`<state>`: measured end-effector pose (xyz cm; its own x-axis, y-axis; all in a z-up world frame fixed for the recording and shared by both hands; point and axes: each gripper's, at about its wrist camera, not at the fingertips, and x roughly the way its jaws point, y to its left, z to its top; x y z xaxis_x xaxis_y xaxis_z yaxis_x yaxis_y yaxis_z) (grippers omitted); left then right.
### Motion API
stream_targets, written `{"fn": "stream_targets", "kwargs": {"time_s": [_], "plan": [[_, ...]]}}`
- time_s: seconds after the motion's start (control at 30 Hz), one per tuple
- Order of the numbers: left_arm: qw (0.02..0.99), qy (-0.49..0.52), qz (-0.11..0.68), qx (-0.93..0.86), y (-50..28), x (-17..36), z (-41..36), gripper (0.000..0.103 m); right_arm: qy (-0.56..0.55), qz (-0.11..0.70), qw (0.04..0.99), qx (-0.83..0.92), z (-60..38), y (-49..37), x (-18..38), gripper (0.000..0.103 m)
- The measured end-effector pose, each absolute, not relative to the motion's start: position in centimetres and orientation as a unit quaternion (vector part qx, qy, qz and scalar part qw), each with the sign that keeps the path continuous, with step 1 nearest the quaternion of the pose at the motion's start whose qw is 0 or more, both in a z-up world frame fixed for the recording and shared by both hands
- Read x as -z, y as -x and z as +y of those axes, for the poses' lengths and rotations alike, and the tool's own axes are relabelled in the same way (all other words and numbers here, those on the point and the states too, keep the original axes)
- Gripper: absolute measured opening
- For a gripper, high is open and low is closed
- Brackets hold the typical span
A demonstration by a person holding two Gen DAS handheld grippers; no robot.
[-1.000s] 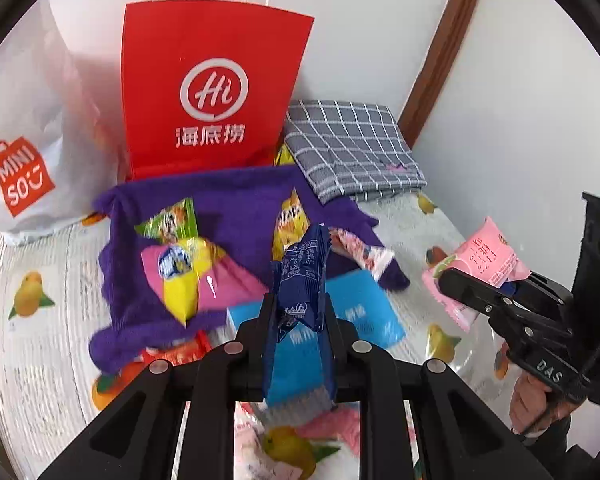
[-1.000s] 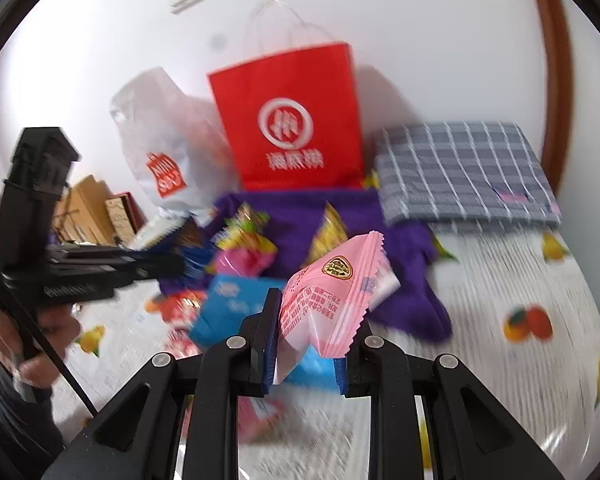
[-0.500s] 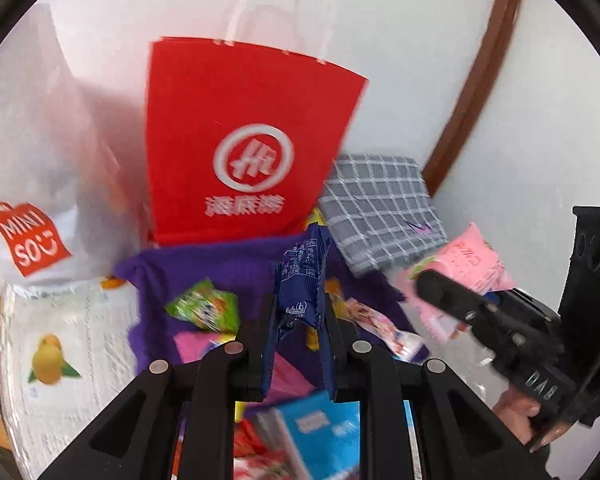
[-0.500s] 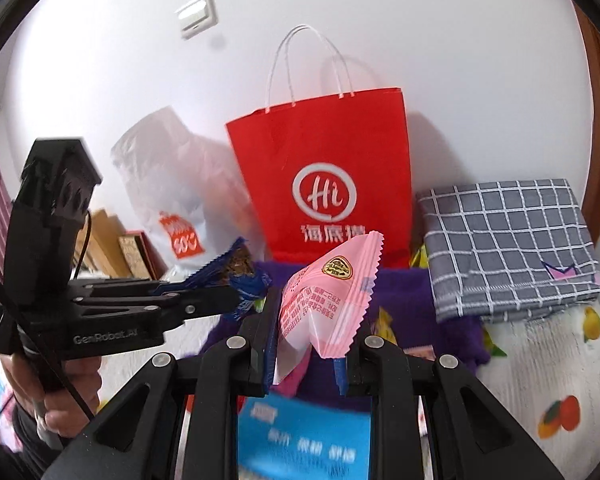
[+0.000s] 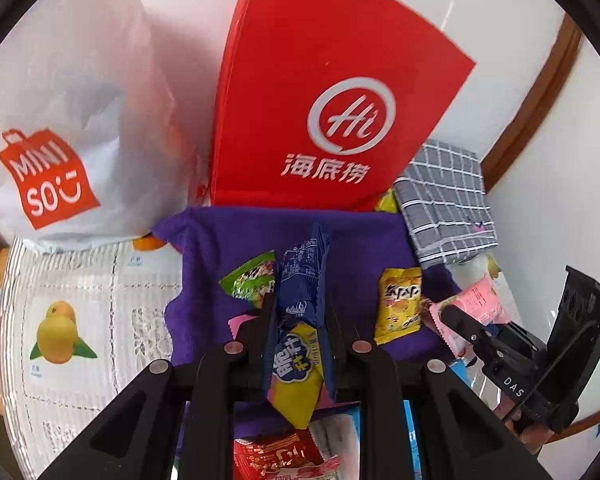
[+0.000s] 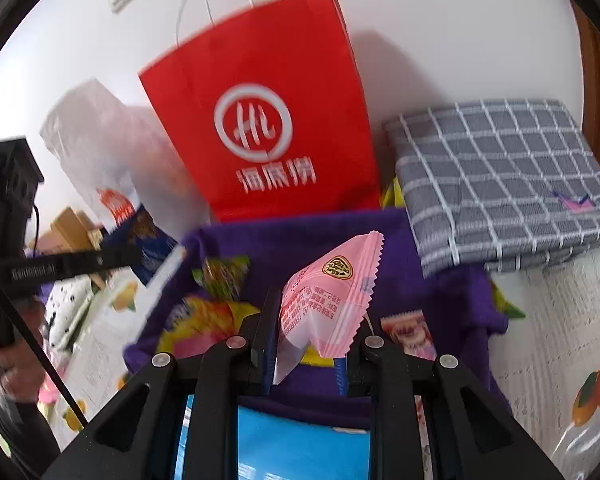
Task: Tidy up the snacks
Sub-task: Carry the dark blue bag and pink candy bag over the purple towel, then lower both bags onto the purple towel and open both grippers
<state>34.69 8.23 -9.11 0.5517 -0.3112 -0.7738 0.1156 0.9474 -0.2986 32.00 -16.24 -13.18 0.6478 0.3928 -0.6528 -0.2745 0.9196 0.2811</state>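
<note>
Blue snack packet (image 5: 302, 280) sits upright in the left gripper (image 5: 300, 312), long axis running up and away from the camera, top end tilted slightly right toward the red paper bag (image 5: 324, 108). Jaws narrow, clamped on its lower part. Dark blue wrapper w/ white print, crimped top edge; lower end hidden between the jaws.

Pink snack packet (image 6: 332, 304) is pinched by the right gripper (image 6: 312, 340), jaws narrow on its lower left corner. Long axis leans up and right, zigzag edge on the right side, gold badge near the top, red print on the face. In the left wrist view this pink packet (image 5: 472, 312) shows at the right, partly covered by the gripper tip.

Both packets hover over a purple cloth (image 5: 340, 232) on the tabletop (image 5: 100, 288), in front of the red bag. On the cloth: green packet (image 5: 252, 280), yellow packet (image 5: 398, 304), yellow-pink packet (image 5: 296, 368) partly behind the jaws. Red packet (image 5: 276, 456) is cut off at the bottom edge. White plastic bag (image 5: 72, 120) stands left of the red bag, grey checked cloth (image 6: 500, 180) right. Right wrist view is blurred at left; hand (image 6: 12, 356) there hard to make out.
</note>
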Motion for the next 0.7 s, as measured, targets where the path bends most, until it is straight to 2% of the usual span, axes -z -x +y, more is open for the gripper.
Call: {"fn": "stream_targets", "kwargs": {"time_s": [0.47, 0.7], "plan": [[0.864, 0.106, 0.481, 0.105, -35.2, 10.6, 7.9, 0.018, -0.088, 0.43, 0.878, -0.189, -16.6, -33.0, 16.2, 0.024], [0.861, 0.097, 0.491, 0.093, -35.2, 11.1, 7.8, 0.018, -0.078, 0.424, 0.883, -0.186, -16.5, -32.7, 16.1, 0.026]]}}
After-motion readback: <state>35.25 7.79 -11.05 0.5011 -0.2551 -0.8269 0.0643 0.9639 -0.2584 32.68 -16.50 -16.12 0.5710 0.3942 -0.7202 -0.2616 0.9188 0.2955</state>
